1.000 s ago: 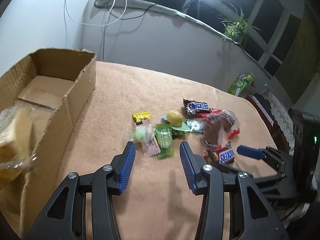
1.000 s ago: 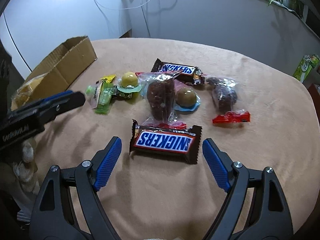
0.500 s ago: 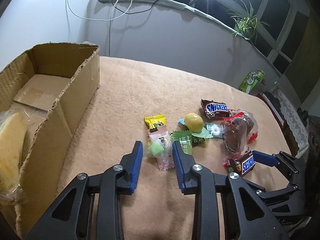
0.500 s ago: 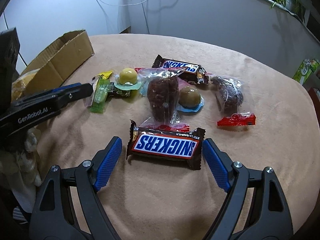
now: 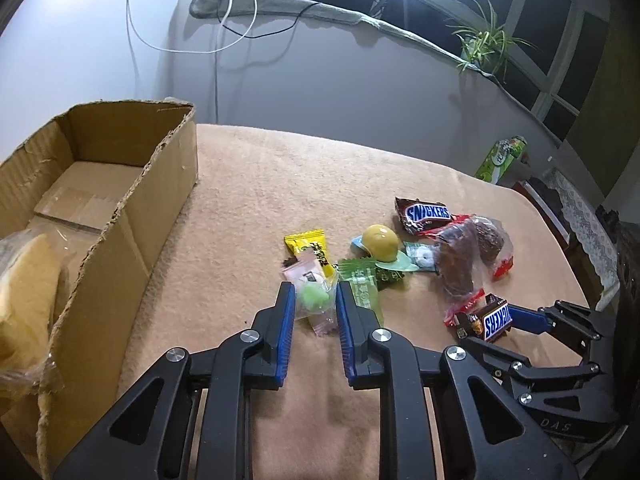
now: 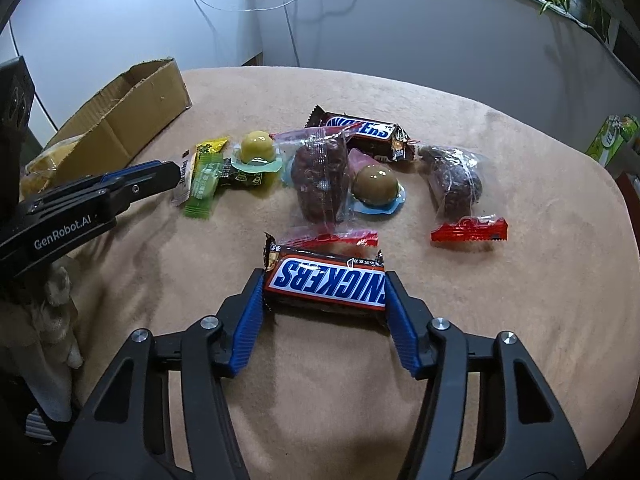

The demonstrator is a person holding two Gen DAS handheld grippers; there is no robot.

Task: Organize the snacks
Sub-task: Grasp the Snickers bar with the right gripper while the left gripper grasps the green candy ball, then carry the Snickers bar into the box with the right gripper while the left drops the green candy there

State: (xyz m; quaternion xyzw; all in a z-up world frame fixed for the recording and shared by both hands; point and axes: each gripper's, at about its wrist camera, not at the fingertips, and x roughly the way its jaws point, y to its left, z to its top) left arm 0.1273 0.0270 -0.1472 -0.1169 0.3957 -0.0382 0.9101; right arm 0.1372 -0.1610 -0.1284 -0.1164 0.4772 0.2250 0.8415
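Snacks lie in a cluster on the peach cloth. My left gripper [image 5: 315,296] has a clear-pink packet with a green candy ball [image 5: 316,300] between its blue pads; its jaws are closing and touch the wrapper on both sides. My right gripper [image 6: 323,278] is closing on the near Snickers bar [image 6: 326,284], a pad against each end. Behind it lie a second Snickers bar [image 6: 360,132], two bagged brown cakes [image 6: 320,184], two jelly domes [image 6: 258,148] and a green packet [image 6: 204,184]. The open cardboard box [image 5: 120,208] stands at the left, with a bagged yellow item [image 5: 24,280] inside.
A green carton [image 5: 502,158] stands past the table's far right edge. The cloth-covered table [image 5: 280,184] curves away at the right. Cables hang on the wall behind, and a potted plant [image 5: 486,46] sits on the window ledge.
The left jaws narrowed from wide open and moved forward around the green candy packet. The right jaws stayed wide around the Snickers bar, then closed onto its ends.
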